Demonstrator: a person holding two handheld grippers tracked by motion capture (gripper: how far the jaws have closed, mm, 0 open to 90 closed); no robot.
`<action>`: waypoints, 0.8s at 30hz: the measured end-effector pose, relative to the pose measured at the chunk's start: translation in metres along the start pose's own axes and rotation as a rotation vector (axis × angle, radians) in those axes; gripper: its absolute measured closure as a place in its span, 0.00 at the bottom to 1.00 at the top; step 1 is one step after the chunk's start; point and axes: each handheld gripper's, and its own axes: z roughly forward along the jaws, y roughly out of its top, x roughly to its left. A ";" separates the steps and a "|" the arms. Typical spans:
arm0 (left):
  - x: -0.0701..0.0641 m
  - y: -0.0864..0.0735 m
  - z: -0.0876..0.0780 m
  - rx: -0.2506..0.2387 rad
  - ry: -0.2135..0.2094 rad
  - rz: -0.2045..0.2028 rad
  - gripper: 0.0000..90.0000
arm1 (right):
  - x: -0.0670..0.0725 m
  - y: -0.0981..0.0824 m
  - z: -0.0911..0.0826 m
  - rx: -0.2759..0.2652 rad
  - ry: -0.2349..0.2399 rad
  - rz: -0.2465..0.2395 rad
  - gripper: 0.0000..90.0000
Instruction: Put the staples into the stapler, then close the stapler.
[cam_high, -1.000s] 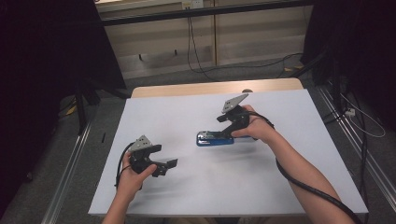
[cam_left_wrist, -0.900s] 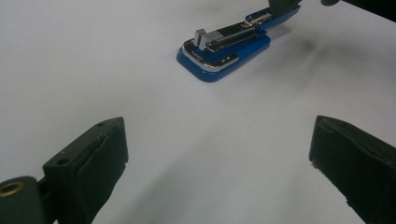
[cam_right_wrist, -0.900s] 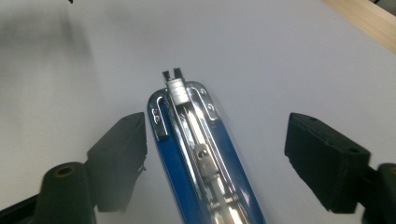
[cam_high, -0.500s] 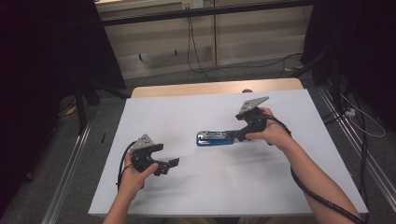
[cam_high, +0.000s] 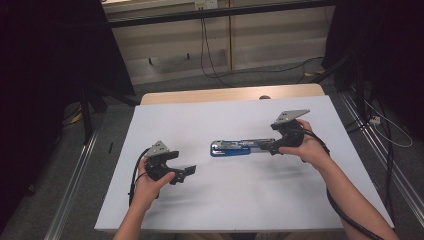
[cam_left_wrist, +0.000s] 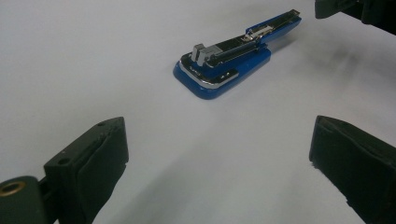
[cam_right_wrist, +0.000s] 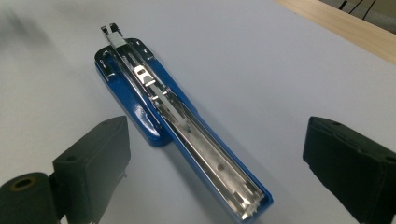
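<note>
- High view, at the left: the left gripper (cam_high: 184, 172) sits low over the white table sheet (cam_high: 225, 200), held in the person's left hand (cam_high: 147, 182), its black jaws spread apart with nothing between them.
- Left gripper view: its two padded fingers (cam_left_wrist: 100, 156) stand wide at the bottom corners, bare white sheet between them; the blue stapler with its chrome magazine folded open (cam_left_wrist: 231, 56) lies well ahead of the fingertips, apart from them, its broad blue base end nearest.
- High view, at the middle: the stapler (cam_high: 237, 148) lies flat on the sheet, lengthwise from left to right, between the two grippers and much closer to the right one.
- High view, at the right: the right gripper (cam_high: 272, 146), in the person's right hand (cam_high: 310, 150), points left at the stapler's right end, just beside it; whether they touch I cannot tell from there.
- Right gripper view: the black fingers (cam_right_wrist: 98, 158) are spread wide and have just been opening; the open metal channel of the stapler (cam_right_wrist: 187, 135) runs up between them, its near tip midway between the pads, and neither pad presses on it.
- Far right of that view: the bare wooden table edge (cam_right_wrist: 355, 28) shows beyond the sheet.
</note>
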 end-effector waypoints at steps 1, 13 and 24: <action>0.000 0.000 0.001 -0.006 -0.001 -0.007 0.05 | 0.000 -0.002 -0.002 0.002 -0.007 0.005 0.08; -0.003 0.007 0.008 -0.013 -0.003 -0.004 0.05 | -0.004 -0.019 -0.025 -0.014 -0.053 0.009 0.07; -0.006 0.013 0.022 -0.014 0.005 0.009 0.06 | -0.004 -0.035 -0.033 -0.016 -0.081 0.027 0.07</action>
